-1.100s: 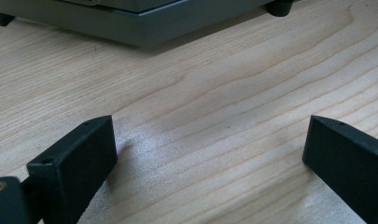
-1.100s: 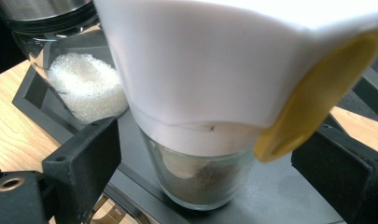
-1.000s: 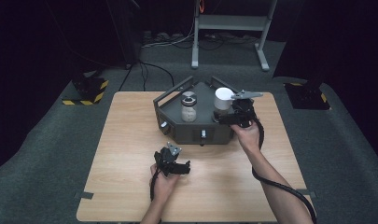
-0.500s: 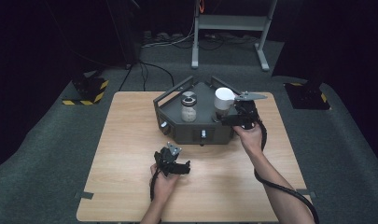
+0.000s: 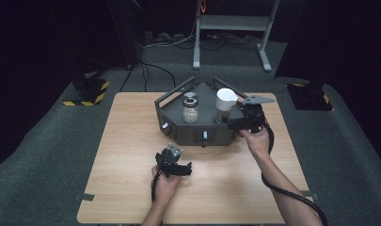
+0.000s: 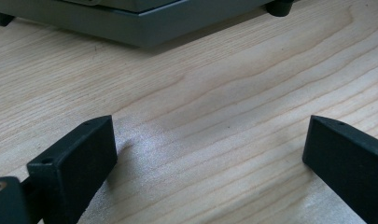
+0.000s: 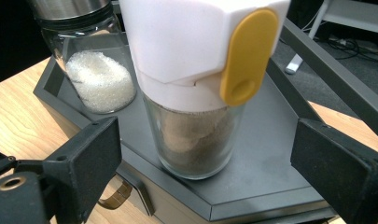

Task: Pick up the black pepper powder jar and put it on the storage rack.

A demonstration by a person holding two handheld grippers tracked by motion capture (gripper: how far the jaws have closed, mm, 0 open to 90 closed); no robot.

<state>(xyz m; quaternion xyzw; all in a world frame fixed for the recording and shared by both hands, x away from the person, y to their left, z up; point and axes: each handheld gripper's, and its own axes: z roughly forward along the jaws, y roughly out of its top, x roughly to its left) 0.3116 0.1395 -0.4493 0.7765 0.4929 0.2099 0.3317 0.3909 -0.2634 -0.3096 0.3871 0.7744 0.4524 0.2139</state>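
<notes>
Right gripper [image 5: 236, 118] at the white-capped jar [image 7: 196, 88], fingers [image 7: 81, 158] spread either side, not touching it.
Jar: clear round glass, tan-grey powder inside, faceted white plastic cap with a yellow oval flip tab; stands upright on the right of the dark grey hexagonal metal tray [image 5: 176, 134]. Just left of it on the tray, a glass jar with white crystals [image 7: 95, 81] and a metal lid. Left gripper [image 5: 175, 165] low over the pale wood-grain counter [image 5: 131, 155] near the tray, fingers [image 6: 74, 163] spread wide, holding nothing.

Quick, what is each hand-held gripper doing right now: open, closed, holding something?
Left hand-held gripper: open, holding nothing, over the wooden table.
Right hand-held gripper: open, jaws either side of the white-capped jar, not gripping it.
</notes>
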